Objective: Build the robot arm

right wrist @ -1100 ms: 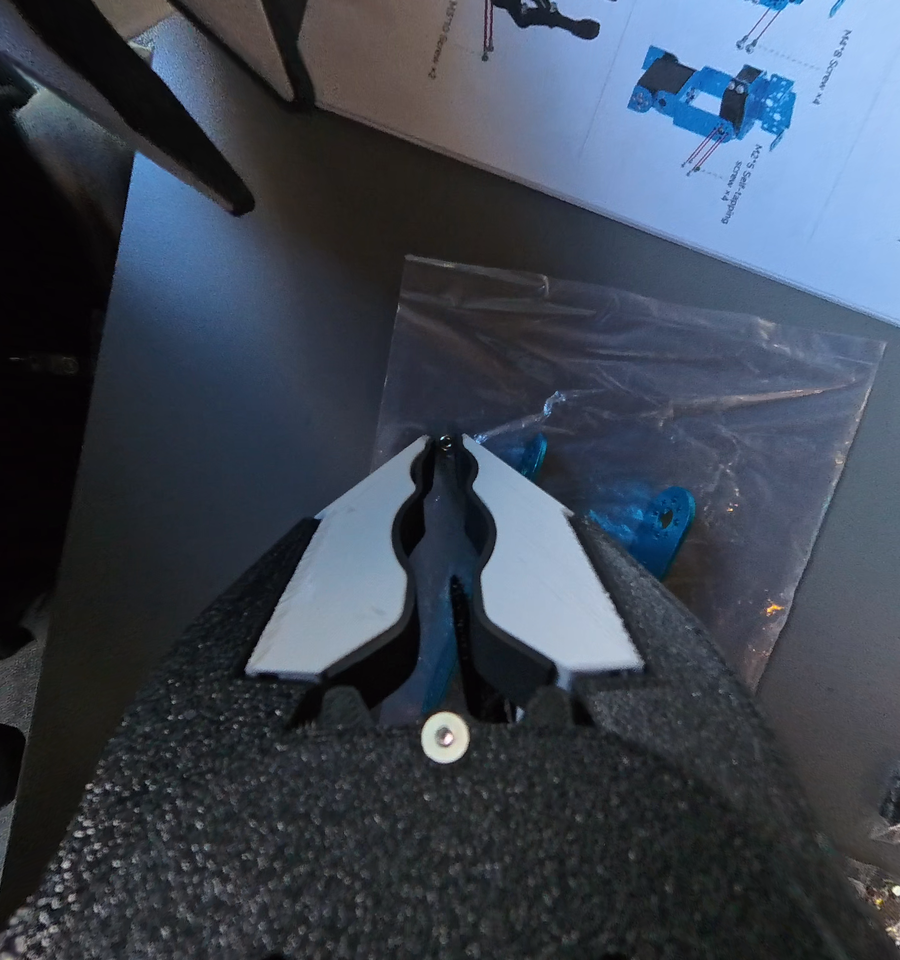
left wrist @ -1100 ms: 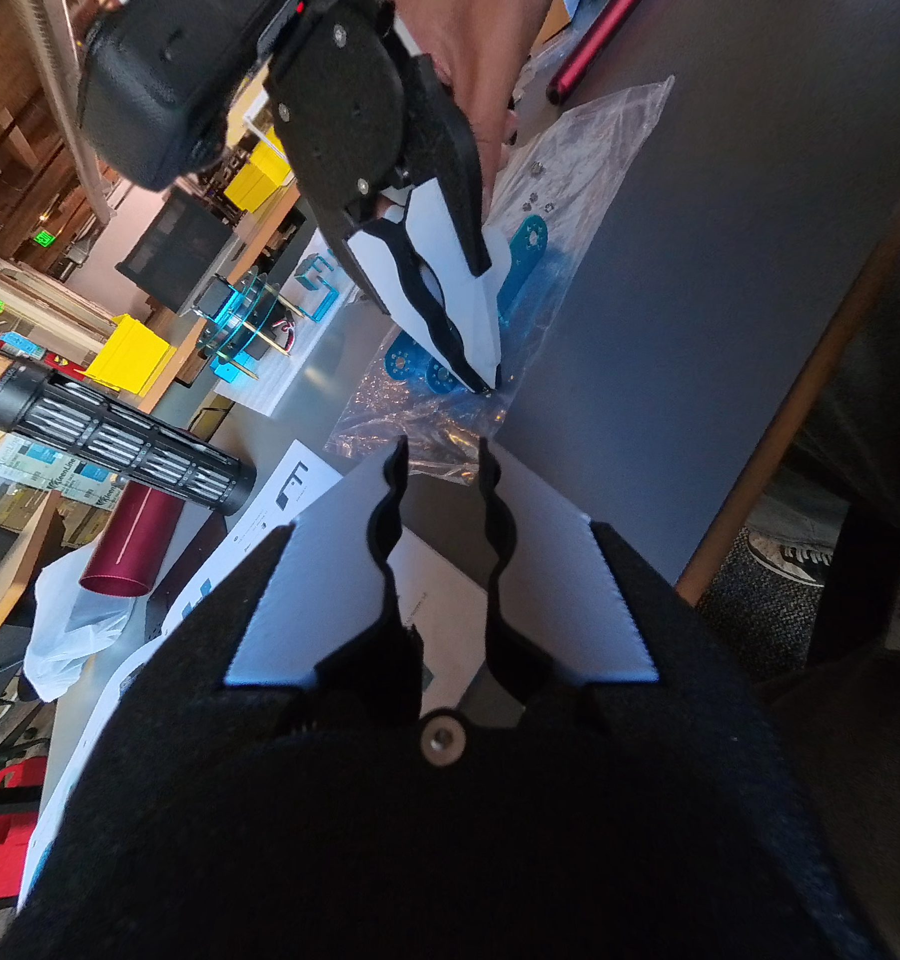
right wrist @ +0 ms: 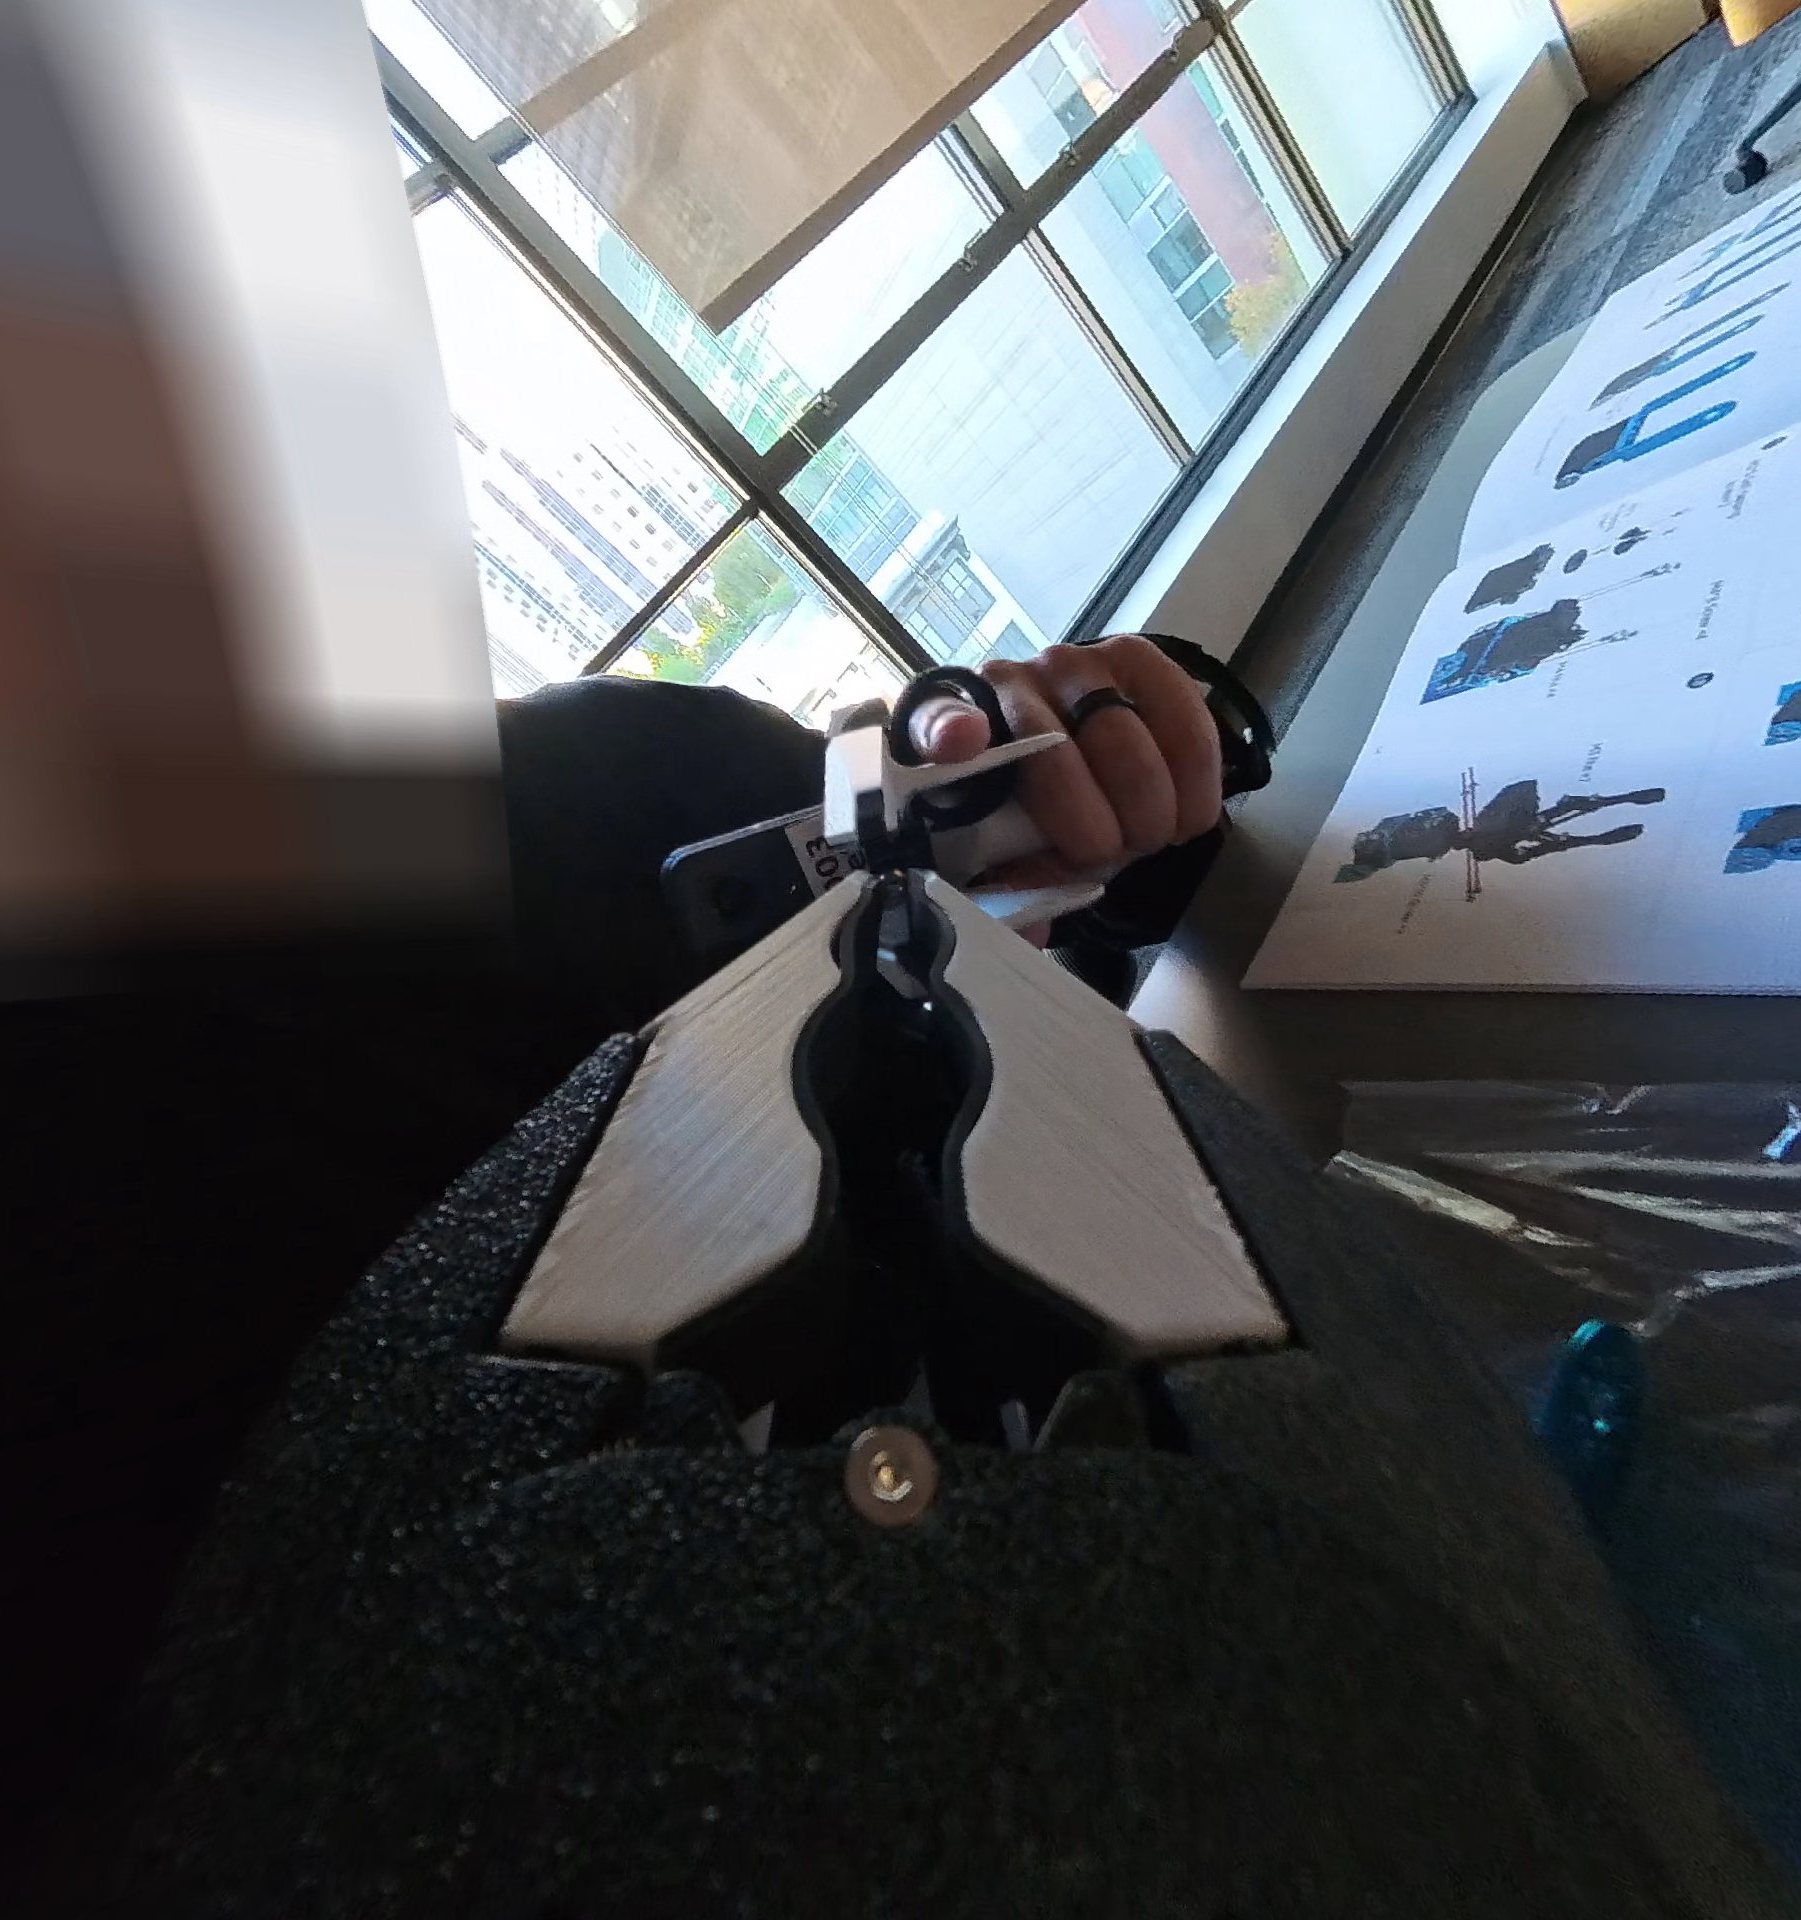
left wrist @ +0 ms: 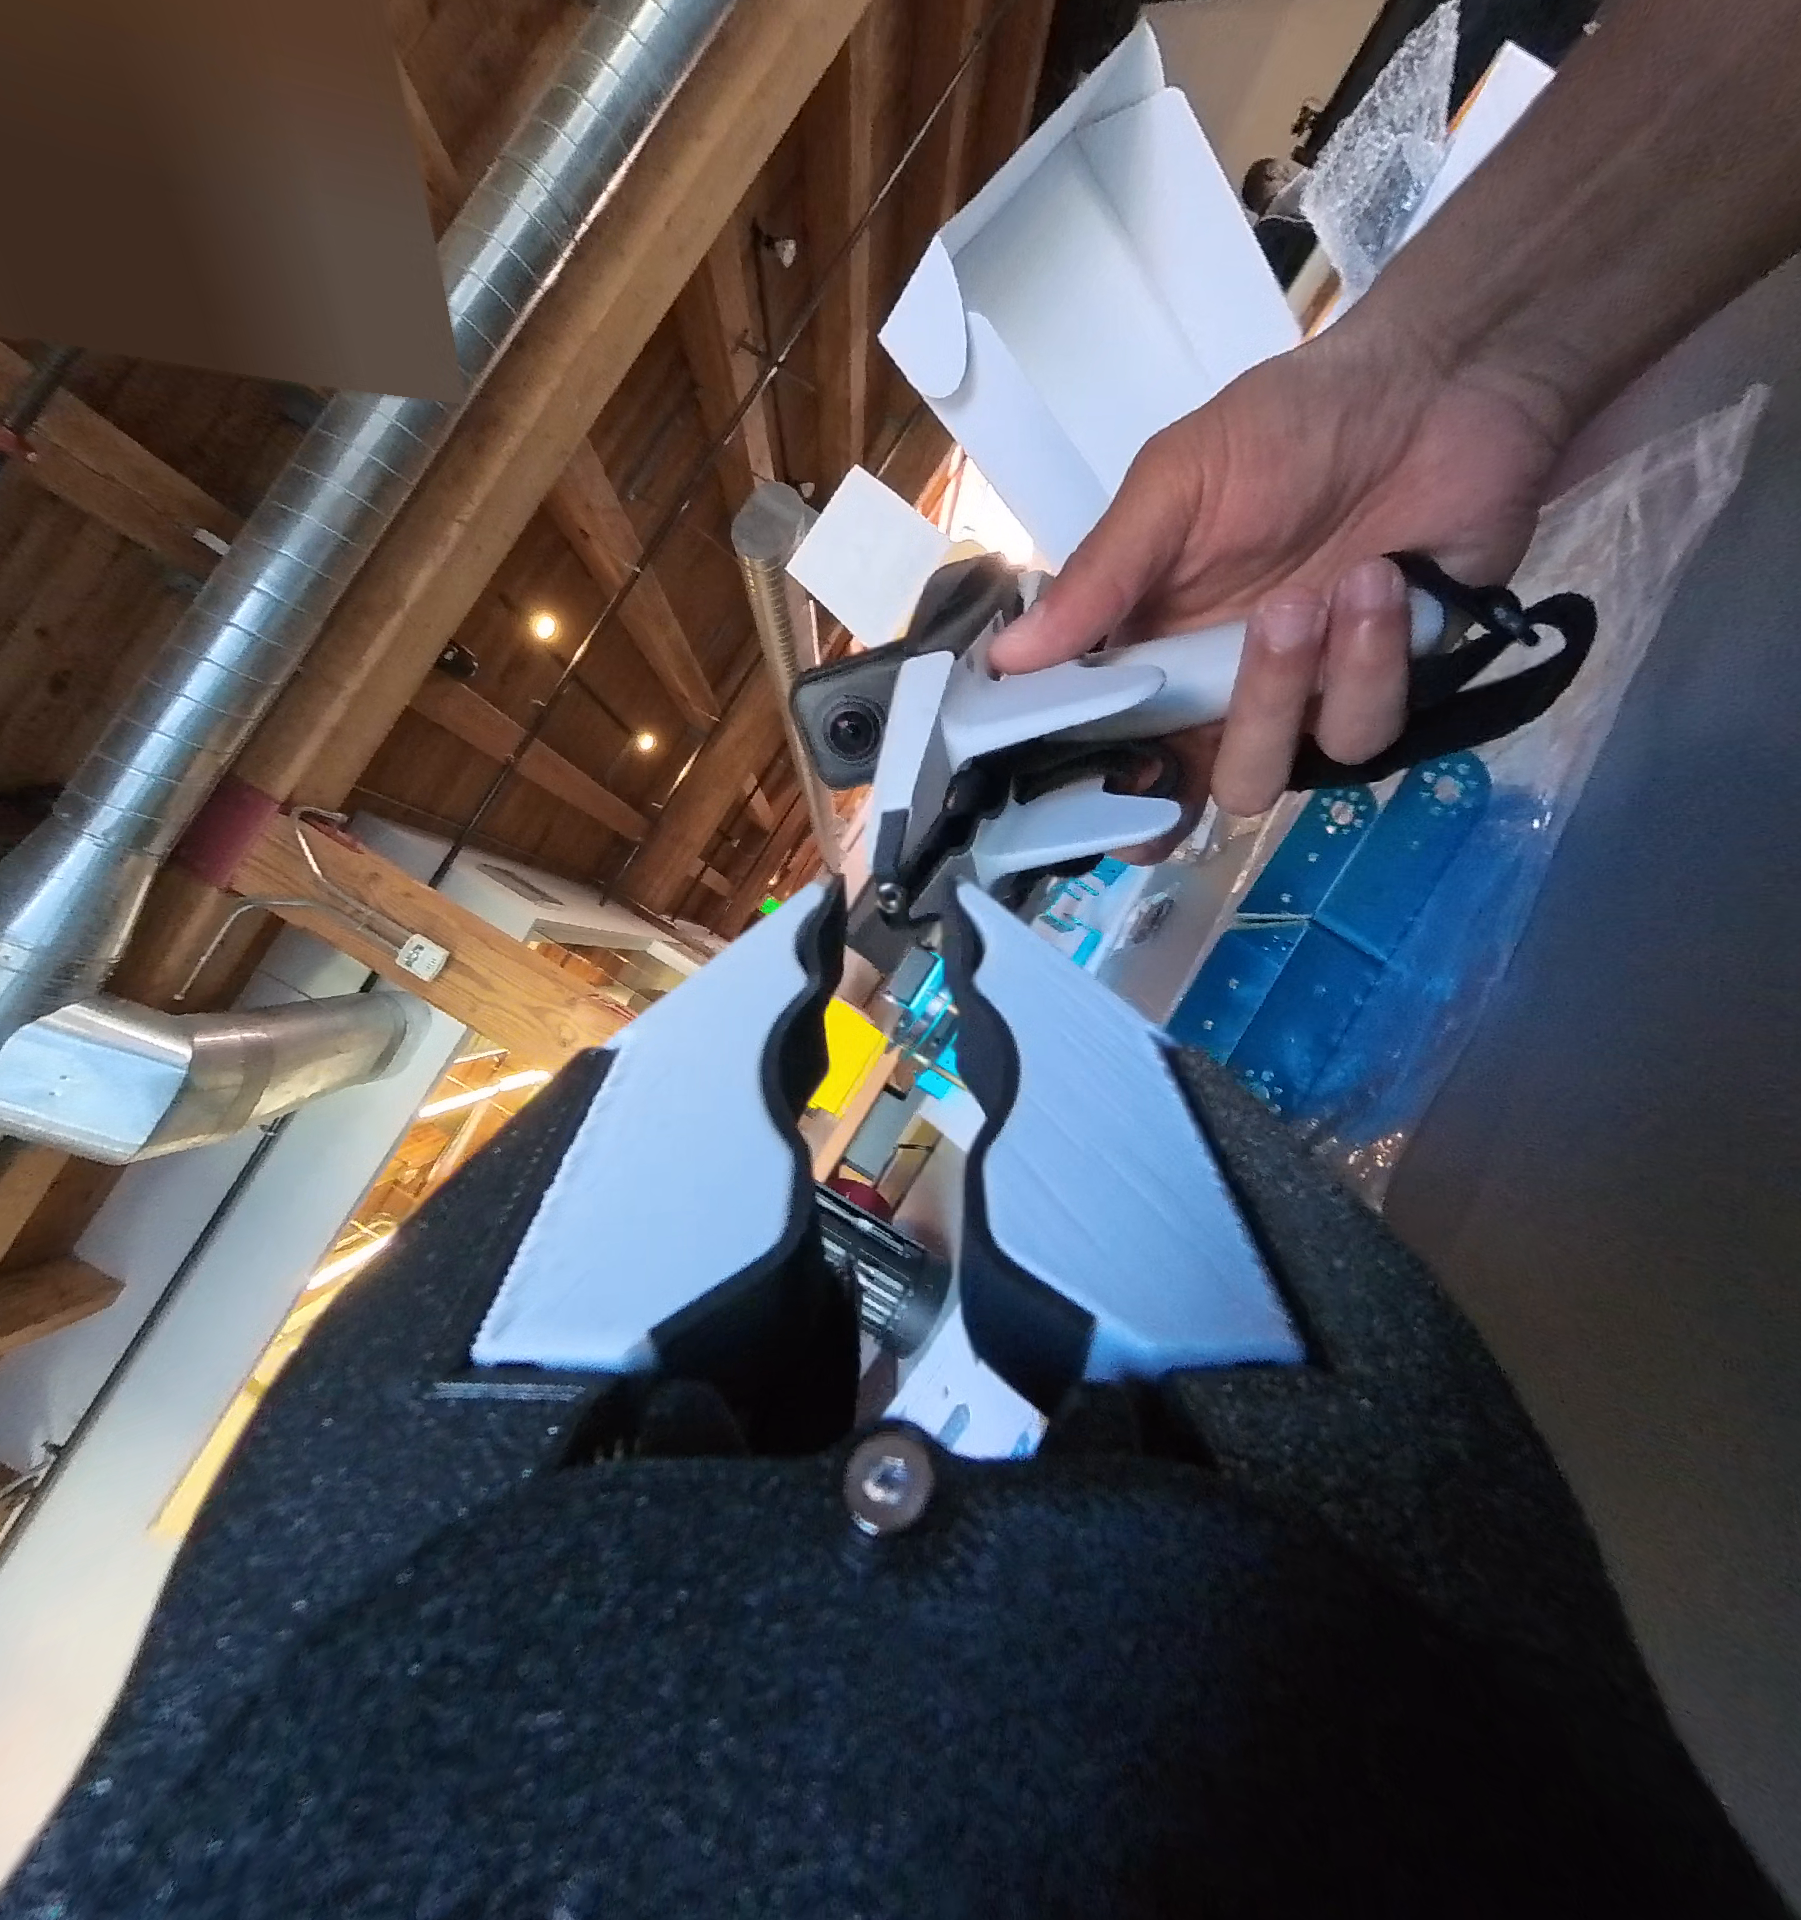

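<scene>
My right gripper [right wrist: 891, 881] is shut, with a small screw [right wrist: 888, 885] pinched at its tips, and is raised above the table. In the left wrist view it [left wrist: 891, 888] is held by a hand [left wrist: 1291, 540] and points at me, with the screw [left wrist: 888, 894] at its tip. My left gripper [left wrist: 896, 909] is open and empty; its jaws stand either side of the right gripper's tip without touching it. A clear plastic bag [left wrist: 1654, 540] with blue metal parts [left wrist: 1395, 914] lies on the grey table [left wrist: 1706, 1039]. The bag [right wrist: 1602, 1174] and a blue part [right wrist: 1592, 1392] also show in the right wrist view.
A printed instruction sheet [right wrist: 1602, 727] lies on the table beyond the bag. An open white cardboard box [left wrist: 1083, 312] stands at the back. The other hand [right wrist: 1104, 769], wearing a ring, holds the left gripper's handle. Windows and ceiling beams fill the background. The tips of both grippers are at nearly the same place.
Both grippers have lifted off the table and tilted up to face each other. The right gripper left the bag, still shut. The left gripper has stayed open.
</scene>
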`<state>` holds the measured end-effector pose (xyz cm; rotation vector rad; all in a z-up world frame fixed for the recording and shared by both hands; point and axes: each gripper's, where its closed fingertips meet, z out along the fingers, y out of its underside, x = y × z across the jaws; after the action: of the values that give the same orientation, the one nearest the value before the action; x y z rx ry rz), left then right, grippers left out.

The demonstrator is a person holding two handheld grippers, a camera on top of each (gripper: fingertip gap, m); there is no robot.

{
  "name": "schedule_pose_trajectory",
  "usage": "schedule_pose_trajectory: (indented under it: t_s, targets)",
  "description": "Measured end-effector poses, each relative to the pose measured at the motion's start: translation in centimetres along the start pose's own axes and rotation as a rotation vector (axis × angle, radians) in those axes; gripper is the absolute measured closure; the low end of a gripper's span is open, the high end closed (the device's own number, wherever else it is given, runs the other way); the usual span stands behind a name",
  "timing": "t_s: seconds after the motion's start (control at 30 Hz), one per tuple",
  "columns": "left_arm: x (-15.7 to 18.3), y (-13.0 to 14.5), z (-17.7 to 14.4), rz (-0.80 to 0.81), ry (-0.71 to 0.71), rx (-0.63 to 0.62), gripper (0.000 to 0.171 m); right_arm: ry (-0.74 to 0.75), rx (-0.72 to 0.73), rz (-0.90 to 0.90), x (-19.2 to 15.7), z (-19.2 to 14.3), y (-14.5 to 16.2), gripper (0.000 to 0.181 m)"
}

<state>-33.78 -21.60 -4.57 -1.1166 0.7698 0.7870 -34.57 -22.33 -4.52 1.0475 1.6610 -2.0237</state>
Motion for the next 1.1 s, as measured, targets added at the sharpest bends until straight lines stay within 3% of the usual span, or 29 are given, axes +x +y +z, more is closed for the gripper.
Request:
schedule_pose_trajectory:
  t_s: [0.43, 0.67, 0.73, 0.9, 1.0, 1.1]
  targets:
    - [0.3, 0.2, 0.2, -0.020, 0.035, -0.011, 0.166, 0.020, -0.015, -0.009, 0.1, -0.2, 0.3, 0.178]
    - [-0.2, 0.7, 0.3, -0.128, 0.034, -0.017, 0.167, 0.154, 0.007, -0.056, 0.9, -1.6, -0.7, 0.166]
    - [-0.4, 1.2, 0.4, -0.250, 0.074, -0.032, 0.167, 0.234, 0.002, -0.113, 0.8, -3.0, -1.1, 0.166]
    - [-1.2, 4.3, 1.9, -0.833, 0.296, -0.110, 0.167, 0.741, -0.172, -0.345, 3.6, -10.4, 0.8, 0.148]
    - [-0.1, 6.3, 3.6, -1.120, 0.487, -0.211, 0.167, 0.883, -0.252, -0.356, 4.4, -12.0, 3.2, 0.135]
    - [2.3, 6.7, 4.9, -1.340, 0.713, -0.276, 0.167, 0.988, -0.304, -0.321, 5.5, -12.2, 5.5, 0.123]
